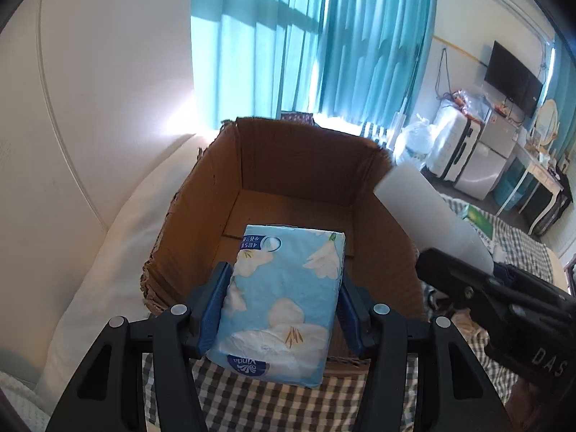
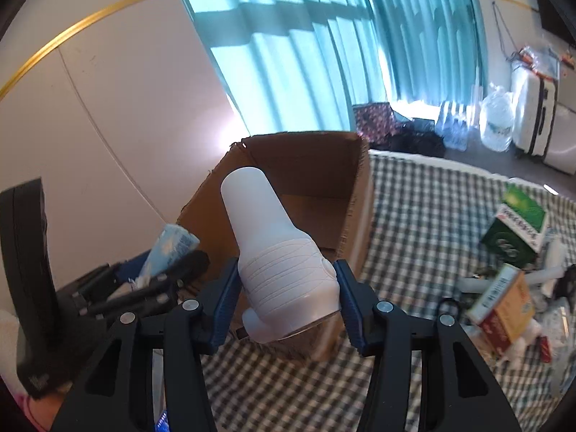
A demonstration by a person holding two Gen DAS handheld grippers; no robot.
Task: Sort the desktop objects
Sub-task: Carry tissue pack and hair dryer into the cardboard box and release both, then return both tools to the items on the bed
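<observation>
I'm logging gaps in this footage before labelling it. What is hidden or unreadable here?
- Near floor of the cardboard box: left wrist view, covered by the tissue pack in the left gripper.
- Base of the white bottle: right wrist view, hidden between the right gripper fingers.
- Print on the green carton: right wrist view, too small and blurred.
- Clutter beside it: blurred.
</observation>
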